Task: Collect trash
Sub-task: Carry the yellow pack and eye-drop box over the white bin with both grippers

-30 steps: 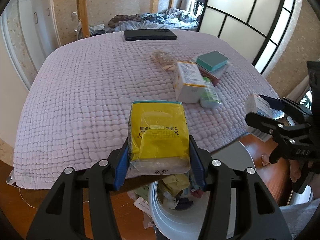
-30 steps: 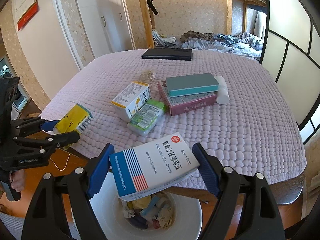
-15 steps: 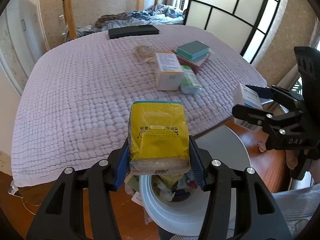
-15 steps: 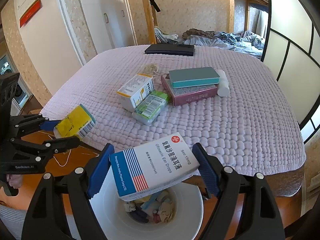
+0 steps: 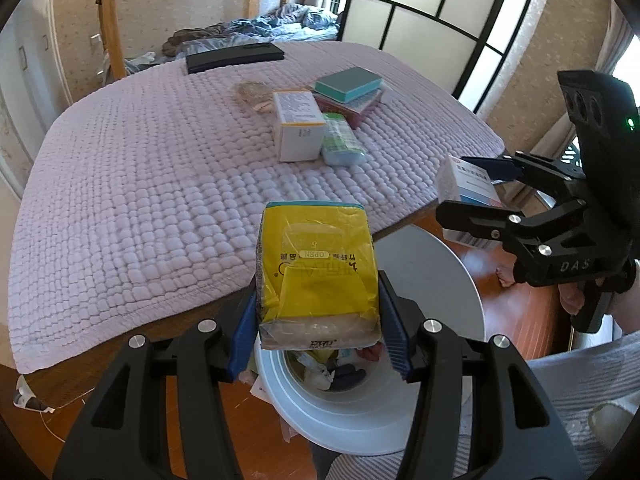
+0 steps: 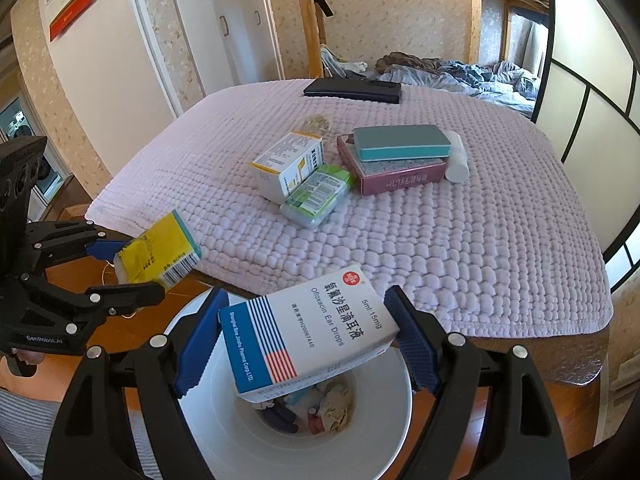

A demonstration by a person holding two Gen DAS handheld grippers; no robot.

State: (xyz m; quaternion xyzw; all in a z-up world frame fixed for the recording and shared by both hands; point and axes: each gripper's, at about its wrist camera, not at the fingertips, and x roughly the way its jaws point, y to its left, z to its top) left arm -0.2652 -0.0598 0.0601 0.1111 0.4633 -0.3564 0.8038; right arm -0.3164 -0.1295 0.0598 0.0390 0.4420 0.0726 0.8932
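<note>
My left gripper (image 5: 318, 326) is shut on a yellow tissue pack (image 5: 316, 276), which hangs over the near rim of the white bin (image 5: 448, 280). That same pack (image 6: 158, 254) shows at the left of the right wrist view, between the left gripper's fingers (image 6: 120, 294). My right gripper (image 6: 306, 350) is shut on a white ear-drops box (image 6: 308, 330) with a blue and red striped end, held above the bin (image 6: 224, 432). The bin holds crumpled paper and wrappers. In the left wrist view the right gripper (image 5: 464, 188) holds this box (image 5: 466, 188) at the far right.
On the lilac quilted table cover (image 6: 440, 232) lie a white-and-yellow medicine box (image 6: 288, 166), a green-labelled pack (image 6: 316, 196), a teal box (image 6: 400, 142) on a pink box (image 6: 400, 176), a white roll (image 6: 456, 160) and a black flat case (image 6: 352, 90). A wooden floor surrounds the bin.
The left gripper has carried the yellow pack sideways, from over the table edge to above the bin's rim. The right gripper has kept the ear-drops box over the bin.
</note>
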